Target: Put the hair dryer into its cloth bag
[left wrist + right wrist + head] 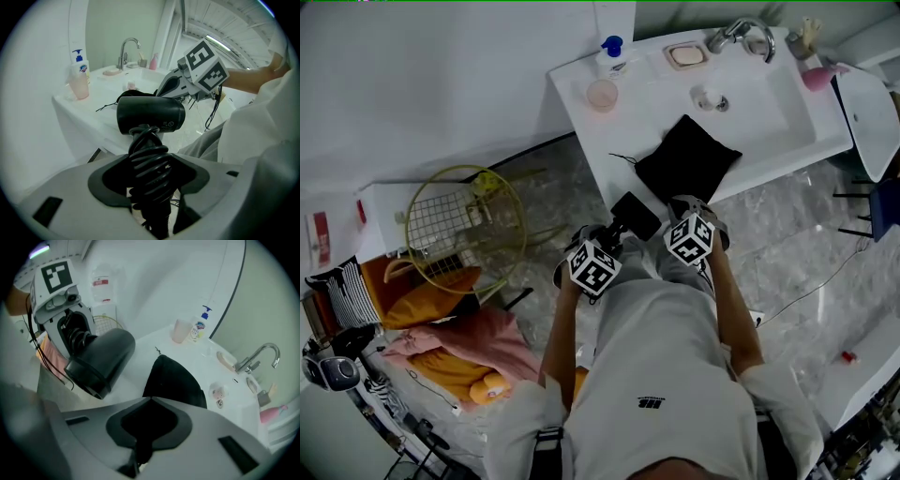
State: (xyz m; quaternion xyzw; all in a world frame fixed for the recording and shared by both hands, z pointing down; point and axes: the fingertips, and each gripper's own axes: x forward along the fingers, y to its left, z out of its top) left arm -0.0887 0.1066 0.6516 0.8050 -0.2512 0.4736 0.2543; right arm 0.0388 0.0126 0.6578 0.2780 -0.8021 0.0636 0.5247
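Left gripper view shows the left gripper [149,161] clamped on the cord-wrapped handle of the hair dryer [150,115], which hangs just off the near edge of the white counter [93,117]. To its right, the right gripper [149,401] holds its jaws pressed together, pinching the near edge of the black cloth bag [176,380] that lies flat on that counter.

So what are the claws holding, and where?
Left claw grips the hair dryer by its cord-wrapped handle. Right claw is shut beside the cloth bag; a hold can't be told.
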